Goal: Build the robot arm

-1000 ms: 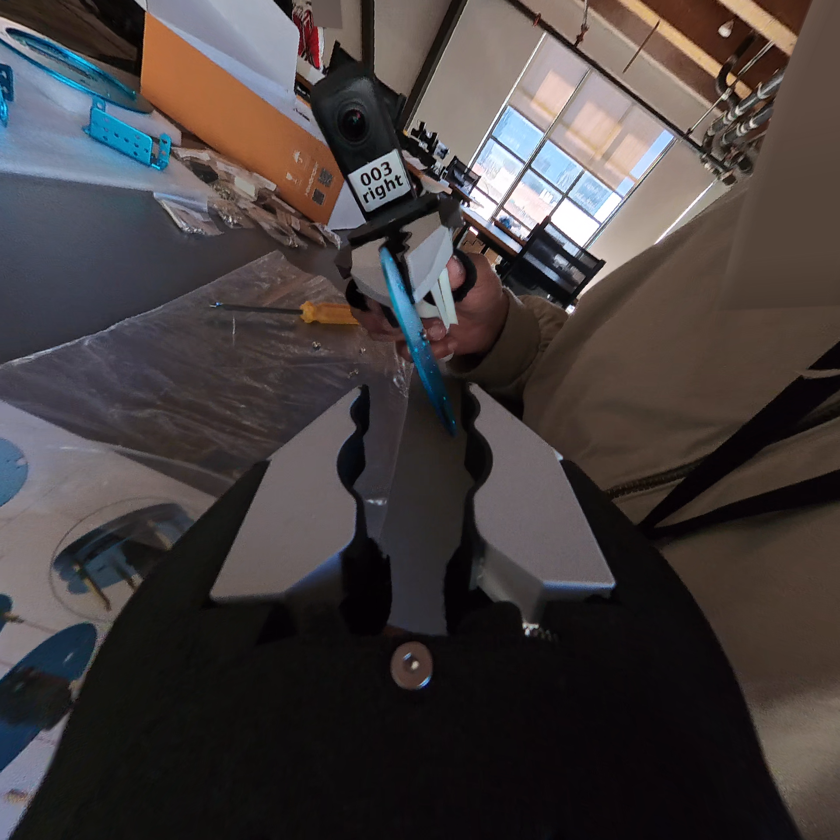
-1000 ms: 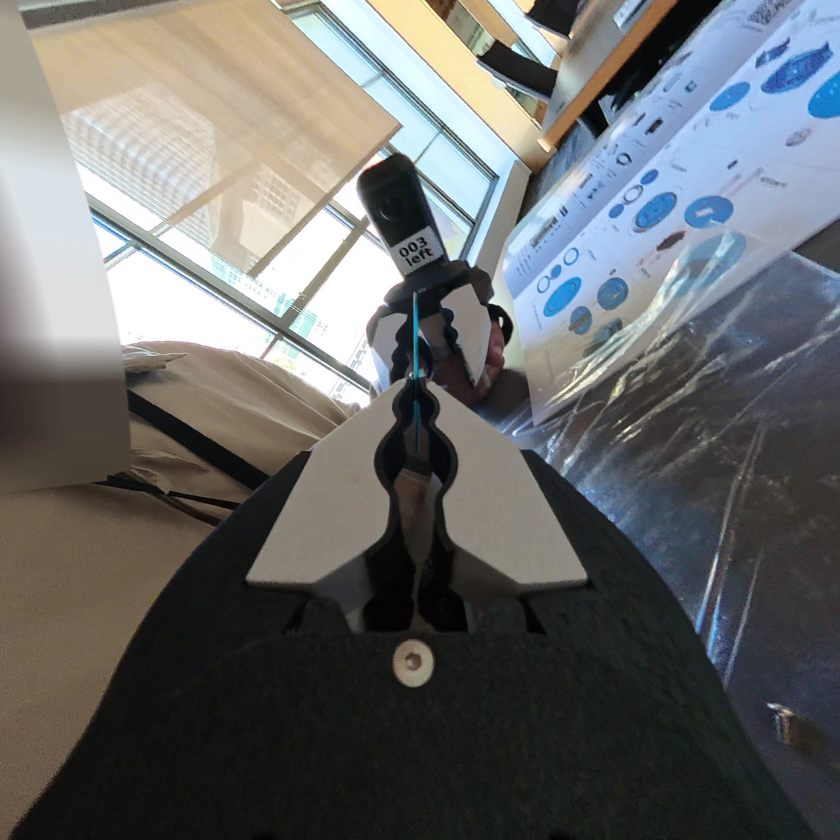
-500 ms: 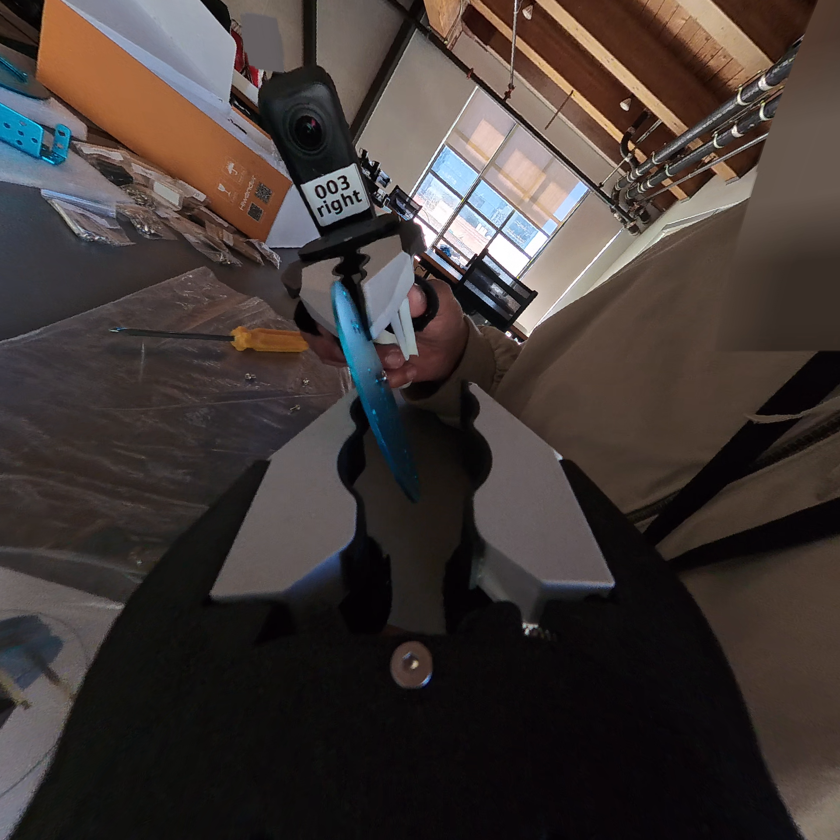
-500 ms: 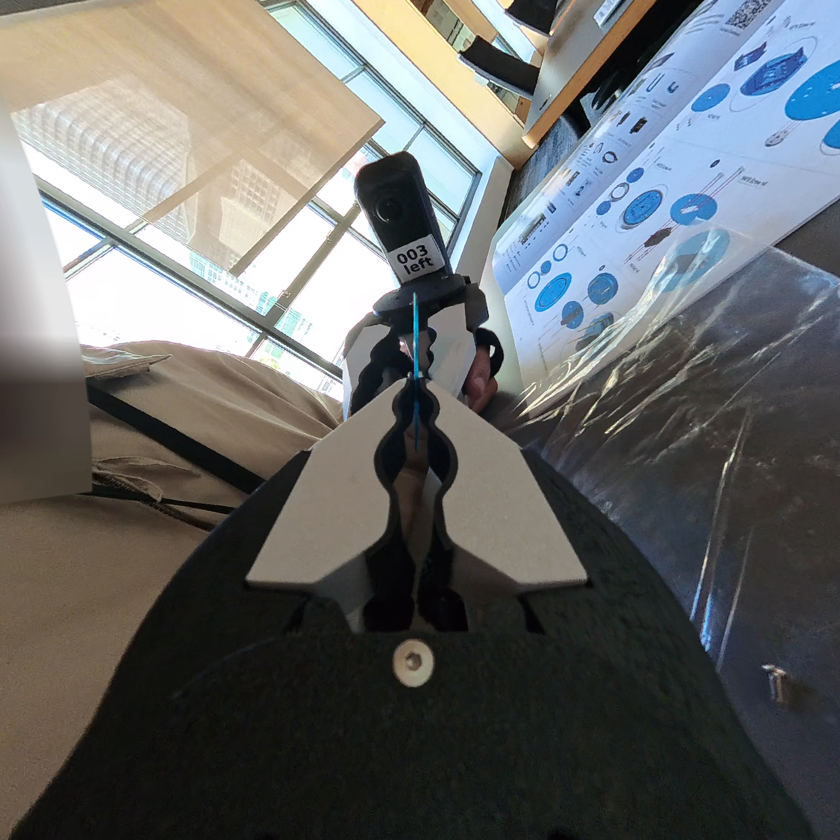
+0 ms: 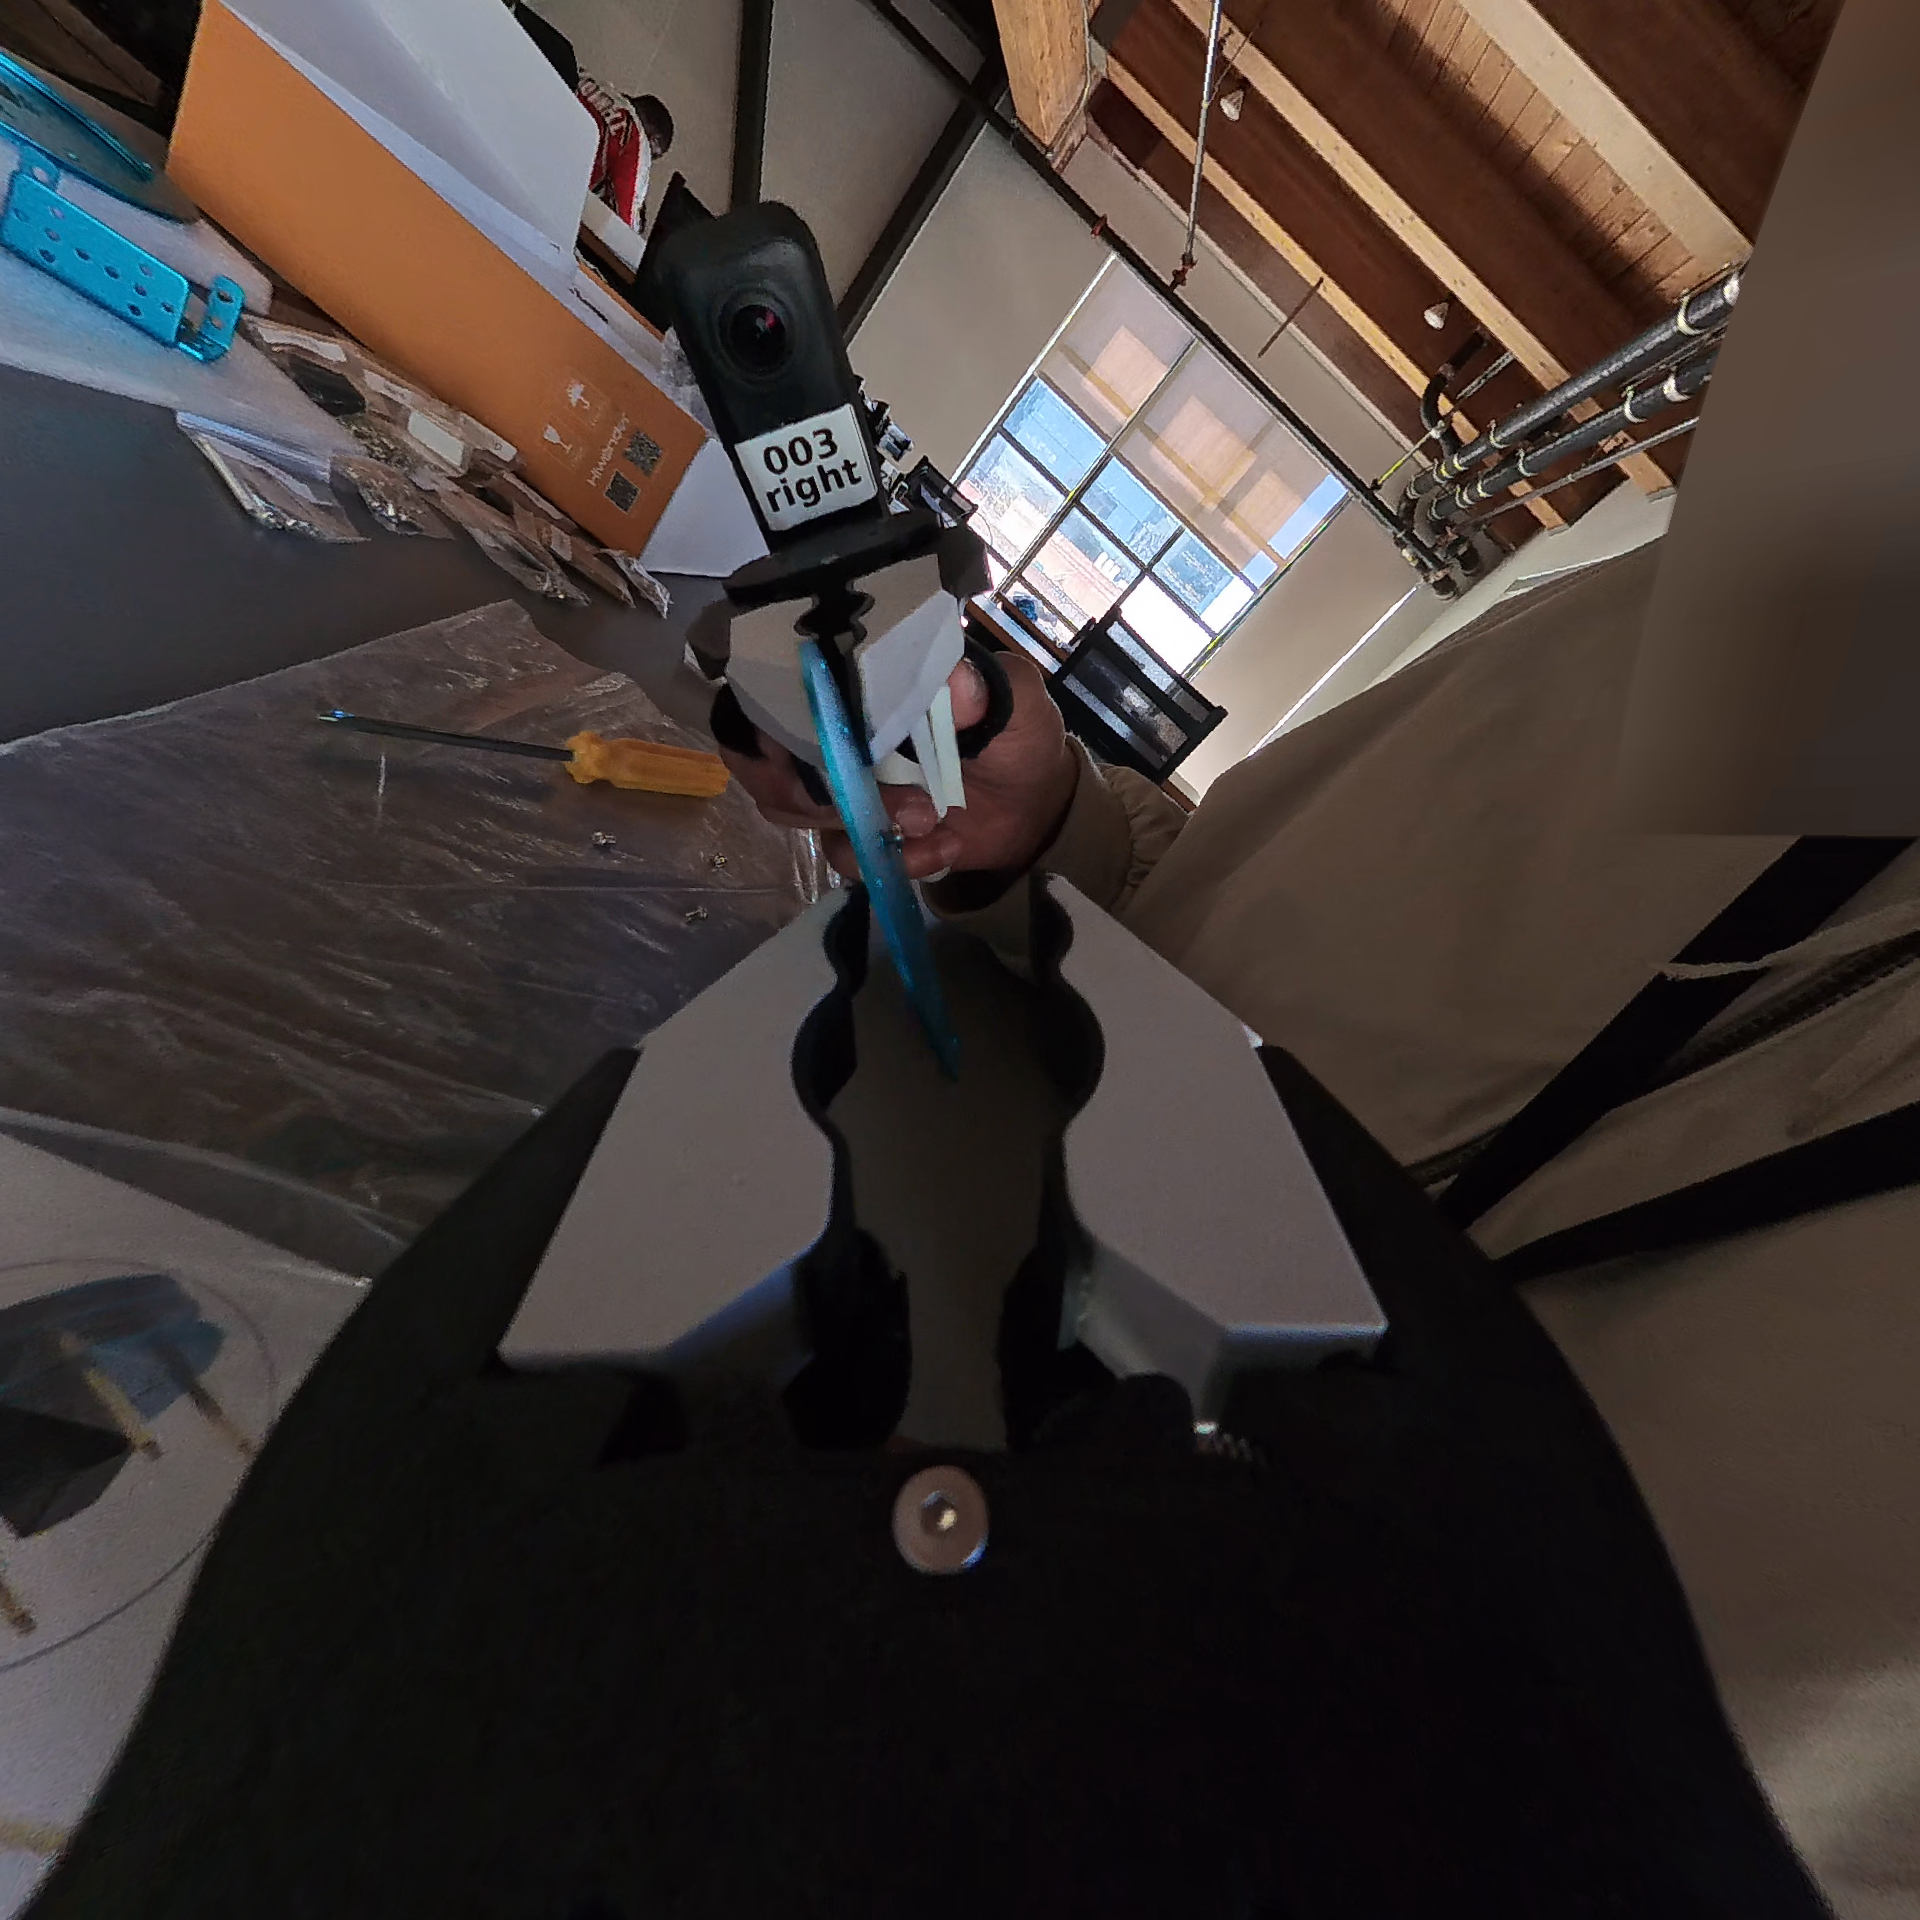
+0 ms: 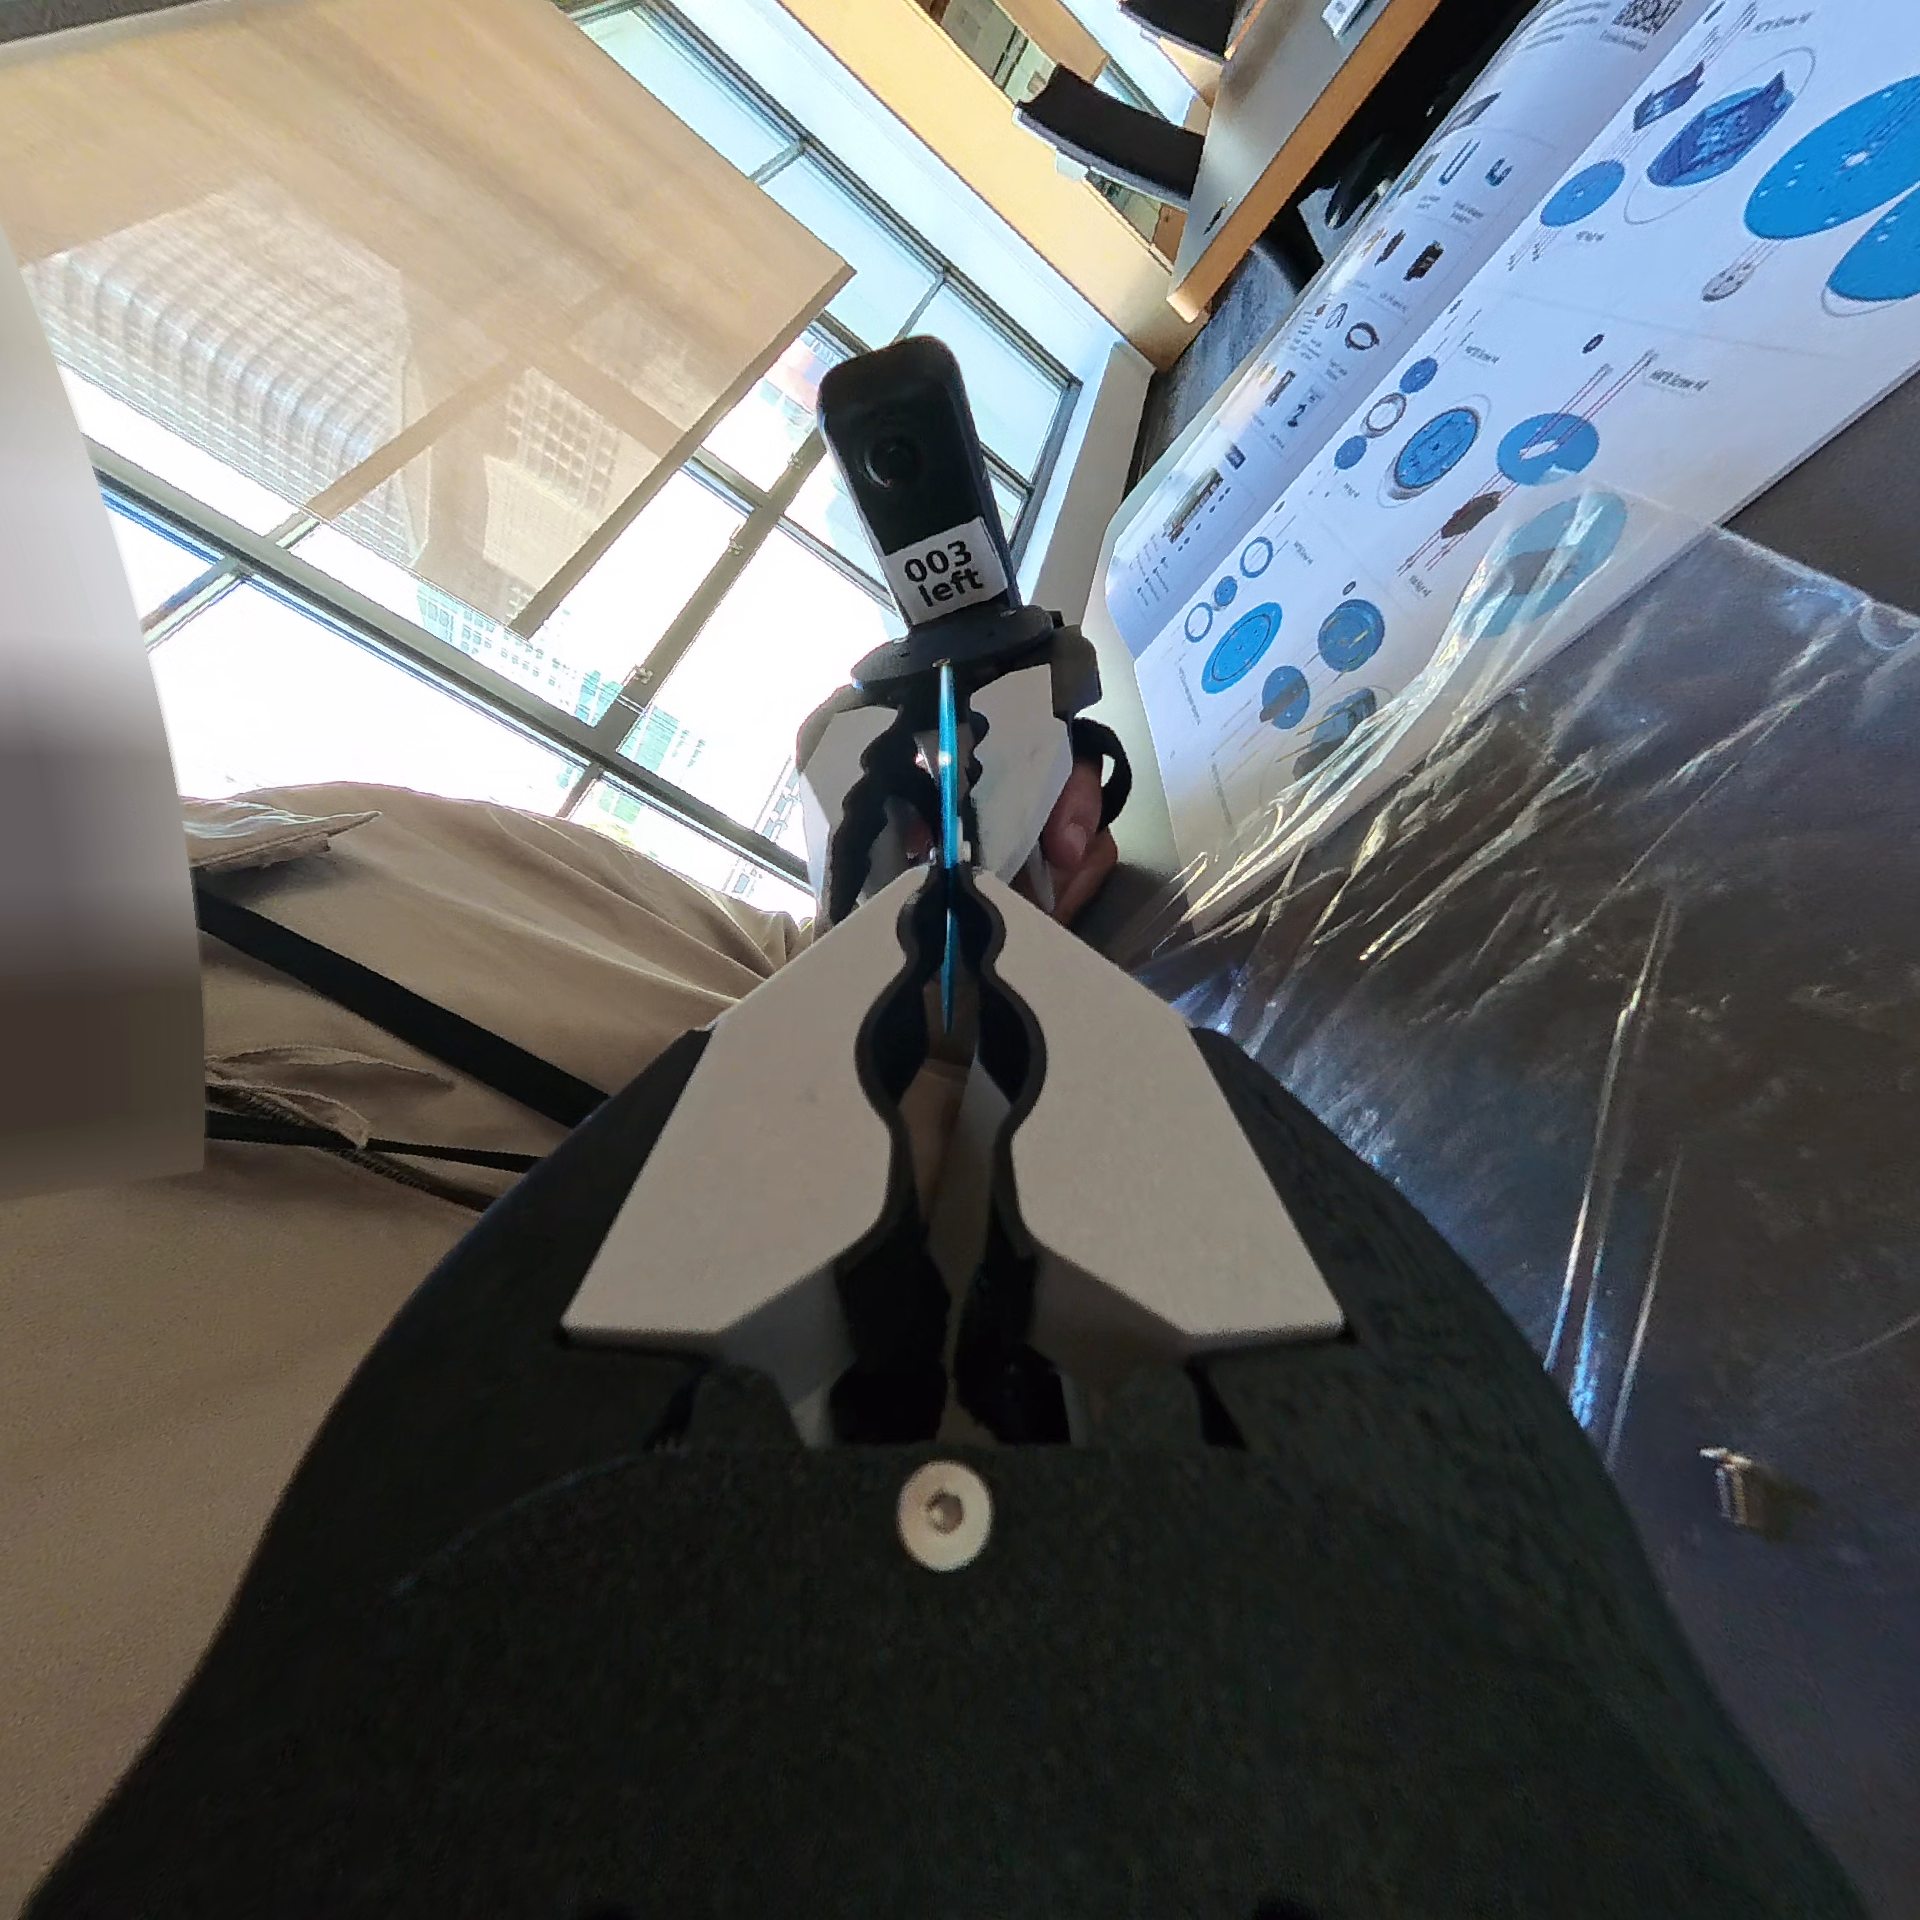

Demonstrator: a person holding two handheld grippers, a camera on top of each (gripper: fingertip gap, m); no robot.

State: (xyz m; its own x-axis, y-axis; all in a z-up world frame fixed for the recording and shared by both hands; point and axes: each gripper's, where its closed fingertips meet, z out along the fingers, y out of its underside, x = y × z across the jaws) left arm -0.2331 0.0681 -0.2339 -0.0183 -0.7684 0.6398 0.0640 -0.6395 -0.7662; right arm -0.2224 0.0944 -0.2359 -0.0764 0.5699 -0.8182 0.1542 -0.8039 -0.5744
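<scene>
Blue metal, thin and seen nearly edge-on, is what the two tools meet over: a flat blue disc (image 5: 878,883) held up in the air above the tabletop (image 5: 156,582). The right hand-held gripper (image 6: 948,940) is clamped on the disc's edge, its jaws drawn almost together with the disc (image 6: 948,831) standing as a narrow line between them; gripping by the rim leaves the other side free. The left hand-held gripper (image 5: 951,987) faces it head-on with its jaws well apart, and the disc's free edge reaches into that gap without touching either finger, as far as the left wrist view shows. A small screw appears to stick out of the disc's face, though it is too small to be sure.

Behind the disc, a hand (image 5: 997,790) wraps the right tool's handle, with a beige sleeve trailing off to the right. On the tabletop to the left lies a sheet of clear plastic (image 5: 312,883), carrying a yellow-handled screwdriver (image 5: 561,753) and a few loose screws (image 5: 701,912), kept together where they can be found. Farther left sit small bags of parts (image 5: 416,488), a perforated blue bracket (image 5: 104,270) and an orange box (image 5: 416,343). A printed sheet with blue diagrams (image 6: 1558,343) lies flat beside the plastic.
</scene>
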